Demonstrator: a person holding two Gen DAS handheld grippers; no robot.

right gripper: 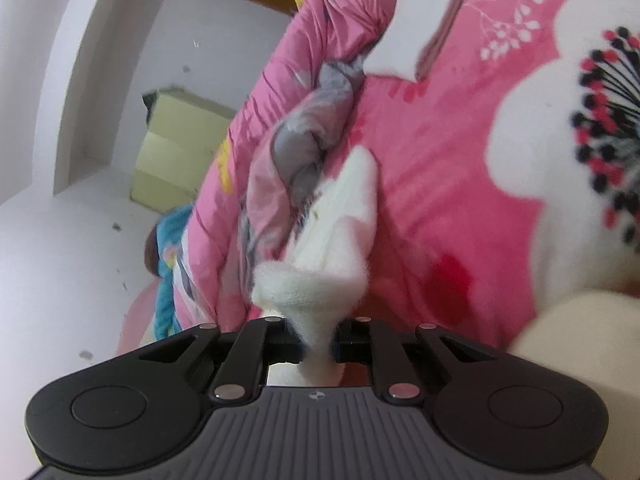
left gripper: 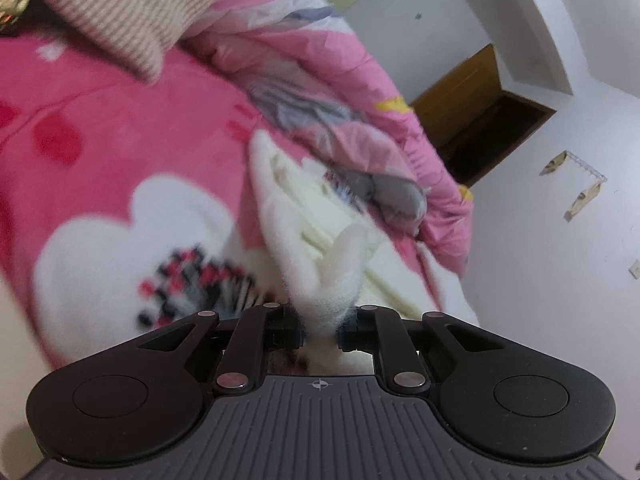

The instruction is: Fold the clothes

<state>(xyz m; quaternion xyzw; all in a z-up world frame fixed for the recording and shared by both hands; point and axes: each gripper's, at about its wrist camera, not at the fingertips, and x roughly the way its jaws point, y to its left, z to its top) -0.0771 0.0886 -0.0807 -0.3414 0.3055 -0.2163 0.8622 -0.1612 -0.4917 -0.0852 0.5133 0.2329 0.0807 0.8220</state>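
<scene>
The left tongs [left gripper: 319, 330] are clenched on a bunched edge of a white fleece garment [left gripper: 320, 240], which is pinched between the black jaws and drawn up off the bed. The right tongs [right gripper: 318, 338] are likewise clamped on another bunch of the same white fleece garment [right gripper: 340, 220], a fuzzy fold of which is seen swelling just above the jaws. From each grip the garment is stretched away over the pink flowered blanket [left gripper: 120, 120] that covers the bed, beside a rumpled pink and grey quilt [left gripper: 360, 152] heaped along the wall side. A striped knitted piece [left gripper: 132, 12] is seen lying farther back on the blanket in the left view, and a folded white item [right gripper: 420, 20] in the right view. White walls [left gripper: 560, 280] are seen behind the bed.
</scene>
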